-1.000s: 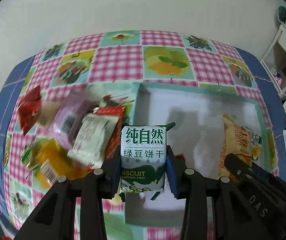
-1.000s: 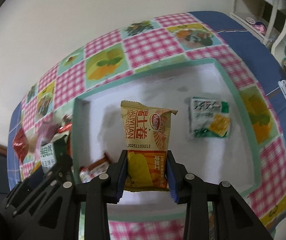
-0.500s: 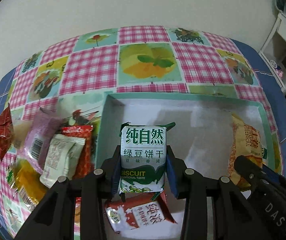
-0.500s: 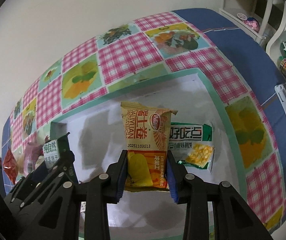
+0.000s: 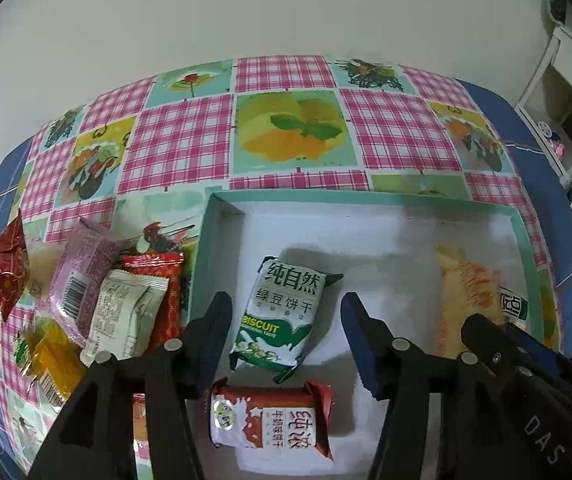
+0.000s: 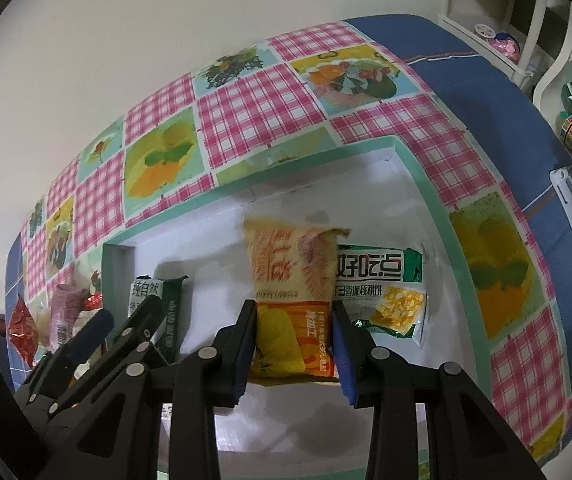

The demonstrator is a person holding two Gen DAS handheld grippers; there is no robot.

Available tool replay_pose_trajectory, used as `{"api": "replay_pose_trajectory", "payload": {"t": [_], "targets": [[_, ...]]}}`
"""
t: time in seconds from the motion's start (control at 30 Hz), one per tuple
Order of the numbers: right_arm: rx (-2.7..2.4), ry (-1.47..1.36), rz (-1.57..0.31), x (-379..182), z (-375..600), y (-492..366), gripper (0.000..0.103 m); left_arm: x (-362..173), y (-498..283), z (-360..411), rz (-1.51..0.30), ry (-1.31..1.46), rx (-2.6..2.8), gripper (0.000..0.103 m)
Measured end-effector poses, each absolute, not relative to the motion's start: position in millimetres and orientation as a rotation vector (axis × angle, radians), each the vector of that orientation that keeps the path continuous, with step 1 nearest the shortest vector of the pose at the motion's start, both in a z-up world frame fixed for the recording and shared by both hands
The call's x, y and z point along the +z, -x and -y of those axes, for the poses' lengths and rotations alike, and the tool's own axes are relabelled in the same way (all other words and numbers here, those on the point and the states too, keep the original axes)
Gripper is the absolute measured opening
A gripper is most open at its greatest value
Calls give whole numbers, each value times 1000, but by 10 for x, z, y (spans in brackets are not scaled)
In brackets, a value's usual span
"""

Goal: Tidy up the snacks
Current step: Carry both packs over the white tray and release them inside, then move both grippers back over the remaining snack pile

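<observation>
My left gripper (image 5: 286,304) hangs over the white tray with a teal rim (image 5: 366,198), and its jaws are opening. The green and white biscuit pack (image 5: 281,320) sits tilted between them, clear of both pads, down on the tray floor. A red and white milk-biscuit pack (image 5: 269,420) lies just in front of it. My right gripper (image 6: 294,312) is shut on a yellow snack packet (image 6: 290,272) held upright above the tray (image 6: 438,216). A green walnut-cookie pack (image 6: 382,292) lies flat to its right.
Left of the tray lies a loose pile: a pink pack (image 5: 81,272), a white pack (image 5: 125,312), a red pack (image 5: 165,280), a red foil bag (image 5: 5,268) and an orange one (image 5: 53,356). A checked tablecloth (image 5: 181,148) covers the table. White shelves (image 6: 526,20) stand at the right.
Both grippers came over the tray. The left jaws have spread and let go of the green biscuit pack, which has dropped and tilted. The right still grips the yellow packet.
</observation>
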State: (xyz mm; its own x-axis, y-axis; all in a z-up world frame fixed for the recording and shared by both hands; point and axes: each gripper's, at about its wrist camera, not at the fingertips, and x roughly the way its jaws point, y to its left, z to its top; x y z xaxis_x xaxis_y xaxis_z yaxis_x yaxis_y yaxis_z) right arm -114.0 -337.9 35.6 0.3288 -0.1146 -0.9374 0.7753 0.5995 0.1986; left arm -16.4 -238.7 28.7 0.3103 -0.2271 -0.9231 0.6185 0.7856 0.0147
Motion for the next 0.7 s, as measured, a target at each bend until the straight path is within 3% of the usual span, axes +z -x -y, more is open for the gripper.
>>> {"api": "replay_pose_trajectory", "payload": {"t": [0.1, 0.13, 0.23, 0.37, 0.43, 0.6, 0.7], "targets": [[-650, -714, -1091, 397, 3359, 1141, 39, 318, 127, 2340, -1137, -408, -547, 61], [-649, -711, -1091, 412, 3353, 1142, 42, 326, 108, 2323, -1143, -403, -536, 68], [-644, -709, -1094, 446, 3345, 1159, 58, 356, 41, 2240, -1167, -372, -504, 70], [-646, -679, -1106, 495, 3305, 1172, 60, 378, -22, 2116, -1180, -354, -449, 74], [-638, -668, -1112, 520, 3276, 1181, 64, 375, -54, 2043, -1188, -345, -415, 83], [-638, -634, -1118, 573, 3236, 1205, 80, 339, -126, 1827, -1204, -325, -326, 84], [-639, -621, -1116, 608, 3204, 1224, 87, 330, -148, 1698, -1209, -311, -293, 97]]}}
